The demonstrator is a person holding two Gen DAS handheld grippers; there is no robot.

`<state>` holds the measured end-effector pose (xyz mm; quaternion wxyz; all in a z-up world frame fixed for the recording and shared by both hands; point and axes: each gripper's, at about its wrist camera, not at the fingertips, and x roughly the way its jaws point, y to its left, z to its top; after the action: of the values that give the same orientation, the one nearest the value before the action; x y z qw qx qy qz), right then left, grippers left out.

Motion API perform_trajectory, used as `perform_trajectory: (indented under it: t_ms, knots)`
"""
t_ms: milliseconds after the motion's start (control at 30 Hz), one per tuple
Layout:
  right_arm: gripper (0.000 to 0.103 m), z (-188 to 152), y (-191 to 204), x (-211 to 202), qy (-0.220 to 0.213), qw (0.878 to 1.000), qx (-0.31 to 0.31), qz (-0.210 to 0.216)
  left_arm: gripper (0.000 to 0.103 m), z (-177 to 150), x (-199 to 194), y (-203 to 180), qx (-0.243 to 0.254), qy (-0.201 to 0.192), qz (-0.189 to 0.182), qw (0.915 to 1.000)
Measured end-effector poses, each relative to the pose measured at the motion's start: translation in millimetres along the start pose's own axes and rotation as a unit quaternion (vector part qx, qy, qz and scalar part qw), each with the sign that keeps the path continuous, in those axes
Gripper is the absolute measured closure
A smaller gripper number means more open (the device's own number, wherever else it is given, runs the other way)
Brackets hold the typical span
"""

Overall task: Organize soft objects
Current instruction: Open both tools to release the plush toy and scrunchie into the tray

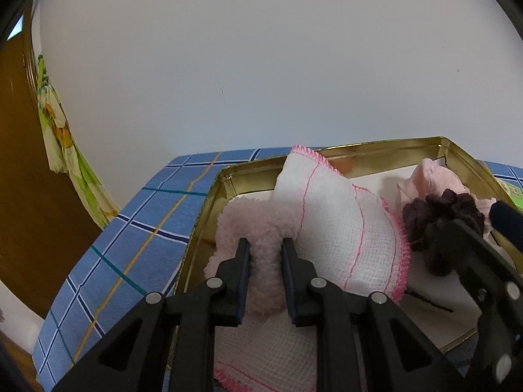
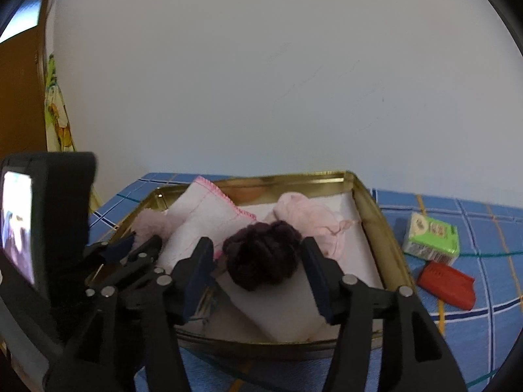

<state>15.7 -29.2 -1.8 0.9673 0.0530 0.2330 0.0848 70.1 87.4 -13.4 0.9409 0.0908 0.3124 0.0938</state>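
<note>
A gold tin (image 1: pixel 225 176) (image 2: pixel 369 215) on the blue checked cloth holds soft things. My left gripper (image 1: pixel 265 245) is shut on a fluffy pink piece (image 1: pixel 251 225), which rests at the tin's left side; it also shows in the right wrist view (image 2: pixel 147 223). A white gauze cloth with pink stitching (image 1: pixel 340 225) (image 2: pixel 202 215) leans beside it. My right gripper (image 2: pixel 256 251) is open, its fingers either side of a dark purple scrunchie (image 2: pixel 261 254) (image 1: pixel 441 209) lying on white padding. A pale pink cloth (image 2: pixel 310 219) (image 1: pixel 431 176) lies behind the scrunchie.
On the blue checked cloth (image 1: pixel 130 238) right of the tin lie a green tissue pack (image 2: pixel 431 238) and a red flat object (image 2: pixel 447 284). A white wall stands behind. A wooden door (image 1: pixel 19 150) and a hanging printed fabric (image 1: pixel 62 137) are at the left.
</note>
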Motion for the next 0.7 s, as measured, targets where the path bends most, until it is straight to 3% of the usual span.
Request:
perform_trajectory:
  t_ms: [100,133,200,233,367,533,700]
  knots:
    - [0.044,1.5,1.1,-14.4,-0.026,0.999,-0.015,-0.028,0.061,1.4,-8.9,-1.2,-0.006,-0.013,-0.001,0.9999]
    - [0.037,2.4,-1.5,-22.4,-0.042,0.998,-0.012,-0.036,0.045,2.2,-12.9,0.6,-0.014,-0.02,-0.004,0.9997]
    - [0.02,3.8,-10.5,-39.0,-0.074,0.996,0.005,-0.042,0.024,3.7,-18.6,7.9,-0.032,-0.041,-0.009,0.9986]
    - [0.013,3.9,-15.9,-46.7,-0.092,0.994,0.016,-0.048,0.02,4.6,-25.0,10.6,-0.041,-0.058,-0.015,0.9974]
    - [0.008,3.8,-36.9,-68.6,-0.139,0.986,0.053,-0.072,0.02,5.8,-42.8,11.8,-0.054,-0.102,-0.04,0.9925]
    - [0.008,1.4,-55.8,-73.6,-0.127,0.985,0.074,-0.093,0.02,3.4,-54.1,5.5,-0.048,-0.124,-0.049,0.9899]
    - [0.008,-0.8,-68.3,-80.4,-0.125,0.983,0.08,-0.105,0.019,1.1,-57.2,0.3,-0.05,-0.122,-0.059,0.9896]
